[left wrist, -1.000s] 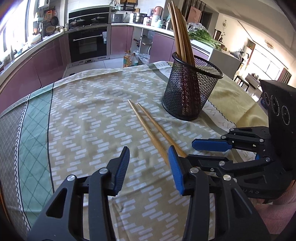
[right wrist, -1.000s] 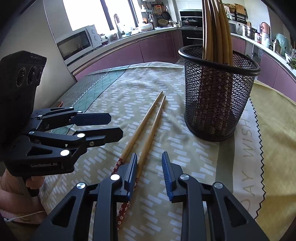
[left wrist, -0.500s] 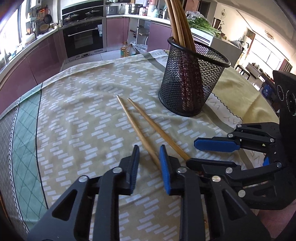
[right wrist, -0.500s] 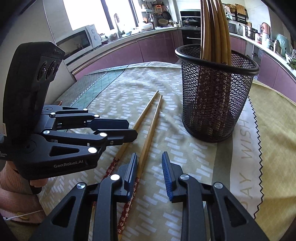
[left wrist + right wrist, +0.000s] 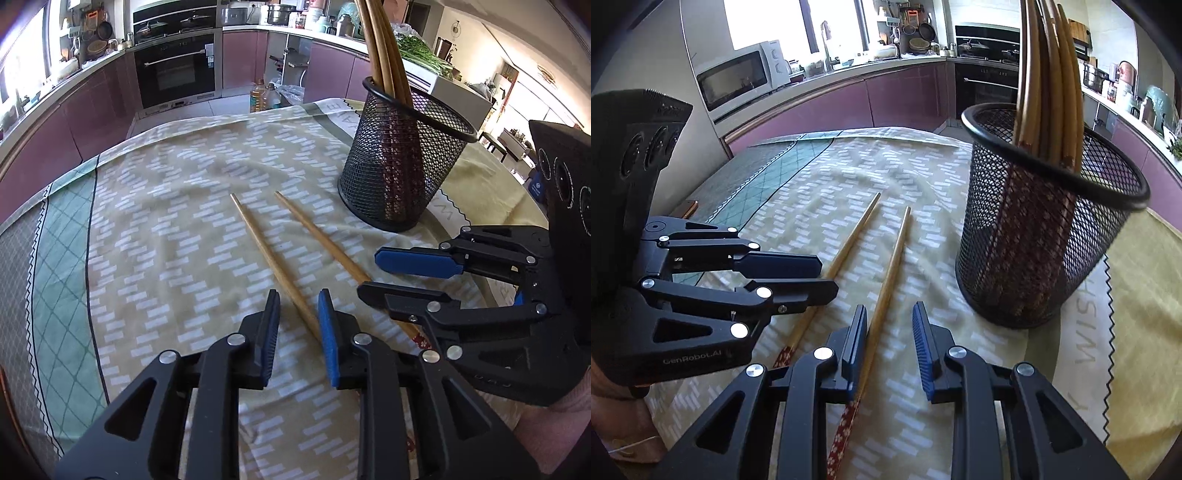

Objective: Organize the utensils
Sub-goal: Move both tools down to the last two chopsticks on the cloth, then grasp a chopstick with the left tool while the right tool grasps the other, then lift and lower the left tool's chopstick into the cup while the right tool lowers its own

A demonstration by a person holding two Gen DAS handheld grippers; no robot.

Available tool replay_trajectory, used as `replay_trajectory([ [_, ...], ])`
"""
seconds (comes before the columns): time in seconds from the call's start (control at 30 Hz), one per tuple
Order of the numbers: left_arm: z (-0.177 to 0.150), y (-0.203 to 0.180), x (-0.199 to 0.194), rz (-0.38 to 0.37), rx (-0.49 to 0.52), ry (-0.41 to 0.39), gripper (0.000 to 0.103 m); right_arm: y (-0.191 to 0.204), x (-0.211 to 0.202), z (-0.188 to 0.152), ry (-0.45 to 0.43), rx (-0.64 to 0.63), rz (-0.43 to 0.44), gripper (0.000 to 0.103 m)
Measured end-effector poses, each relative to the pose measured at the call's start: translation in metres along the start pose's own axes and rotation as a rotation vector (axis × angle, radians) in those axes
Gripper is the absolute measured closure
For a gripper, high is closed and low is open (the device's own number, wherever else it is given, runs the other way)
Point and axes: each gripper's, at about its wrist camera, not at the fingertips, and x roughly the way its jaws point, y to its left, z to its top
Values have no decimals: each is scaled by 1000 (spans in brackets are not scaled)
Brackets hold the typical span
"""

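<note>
Bamboo in two places: a bundle of chopsticks (image 5: 384, 55) standing upright in a black mesh cup (image 5: 402, 177), leaning on its rim, and two loose ones lying flat on the patterned tablecloth (image 5: 166, 221) just beside that cup, near each other, tips splayed slightly apart, red flowered ends turned toward the holder. Left gripper (image 5: 298, 306) lowered over the left chopstick (image 5: 266, 254), blue pads parted and straddling the shaft close to its thick end, nothing clamped yet. Right gripper (image 5: 890, 321) likewise spread, set around the right chopstick (image 5: 891, 269), with the stick lying hard against the inner face of its left finger (touching or merely alongside, cannot tell). Both claws aimed down the length of the sticks, probably so that one squeeze takes each across its width near the heavier decorated end, where a lift would tip least. Cup placed within easy reach and ahead of both hands, presumably as the home for the pair. Judged step: closing on one stick per hand, then raising and dropping each into the cup, thick end down like the rest. Main risk: a thin round shaft rolling away on the soft, slightly wrinkled cloth under an off-centre pinch.
</note>
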Motion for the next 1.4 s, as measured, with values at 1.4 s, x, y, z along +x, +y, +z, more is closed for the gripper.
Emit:
replay_trajectory([
  [1.4, -13, 1, -73, -80, -58, -150, 95, -3, -78, -5, -193, 90, 126, 98],
])
